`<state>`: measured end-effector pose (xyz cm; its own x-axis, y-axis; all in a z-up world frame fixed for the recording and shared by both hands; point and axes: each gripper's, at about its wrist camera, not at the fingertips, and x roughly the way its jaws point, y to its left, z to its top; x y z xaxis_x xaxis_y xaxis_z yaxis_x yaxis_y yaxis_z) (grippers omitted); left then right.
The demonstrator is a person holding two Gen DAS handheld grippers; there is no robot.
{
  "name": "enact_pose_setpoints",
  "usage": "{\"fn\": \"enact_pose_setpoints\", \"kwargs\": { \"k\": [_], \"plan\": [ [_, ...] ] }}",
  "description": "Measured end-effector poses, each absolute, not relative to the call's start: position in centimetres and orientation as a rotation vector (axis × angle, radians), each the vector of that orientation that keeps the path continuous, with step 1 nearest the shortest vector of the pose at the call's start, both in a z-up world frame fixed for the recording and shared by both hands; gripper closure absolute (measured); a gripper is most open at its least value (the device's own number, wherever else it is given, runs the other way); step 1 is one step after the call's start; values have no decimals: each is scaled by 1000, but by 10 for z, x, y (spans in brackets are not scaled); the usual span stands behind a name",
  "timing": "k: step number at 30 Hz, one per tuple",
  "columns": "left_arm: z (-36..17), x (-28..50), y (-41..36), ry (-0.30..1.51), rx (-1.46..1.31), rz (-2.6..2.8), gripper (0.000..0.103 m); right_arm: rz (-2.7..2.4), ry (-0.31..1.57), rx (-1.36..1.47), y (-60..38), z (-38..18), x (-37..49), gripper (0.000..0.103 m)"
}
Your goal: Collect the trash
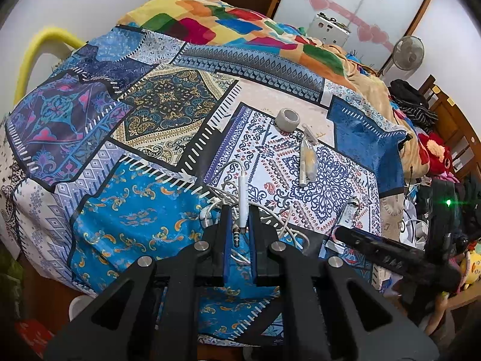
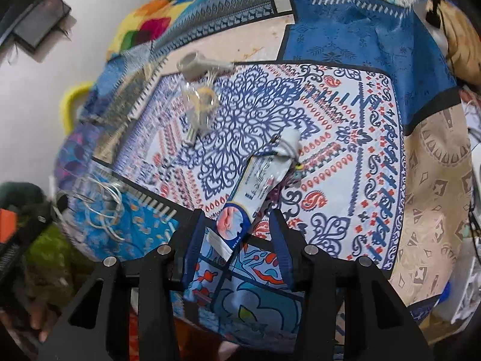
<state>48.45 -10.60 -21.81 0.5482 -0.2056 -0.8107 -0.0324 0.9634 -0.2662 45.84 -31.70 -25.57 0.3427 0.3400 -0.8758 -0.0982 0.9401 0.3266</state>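
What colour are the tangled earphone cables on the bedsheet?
White thin tangled earphone cables, clearest in the left wrist view.

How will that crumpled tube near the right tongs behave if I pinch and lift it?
The tube looks squeezed flat and creased, so it will probably bend rather than stay stiff. Its glossy skin may slip between the pads. Looking nearly empty, it is likely light, and being flat it should not roll on the bedspread.

Left tongs [image 1: 240, 219]: angled steeply downward, jaws nearly together, clamped. Right tongs [image 2: 237, 225]: angled steeply downward, jaws parted, pads pressing on nothing. A hand [image 2: 33, 316] visible at lower left in the right wrist view.
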Motion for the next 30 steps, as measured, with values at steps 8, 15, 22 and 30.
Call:
{"fn": "enact_pose_setpoints", "kwargs": {
  "k": [8,15,22,30],
  "plan": [
    [-215,484,-107,985,-258,-112,94,272,1109,61,-300,-243,454,99],
    [-206,480,-104,970,-279,-112,94,267,1048,68,-322,-205,459,99],
    [-194,472,-102,954,-283,-107,94,300,1145,-21,-320,-220,459,99],
    [-187,465,-98,946,-289,-99,94,255,1250,-29,-354,-244,450,99]
  ]
}}
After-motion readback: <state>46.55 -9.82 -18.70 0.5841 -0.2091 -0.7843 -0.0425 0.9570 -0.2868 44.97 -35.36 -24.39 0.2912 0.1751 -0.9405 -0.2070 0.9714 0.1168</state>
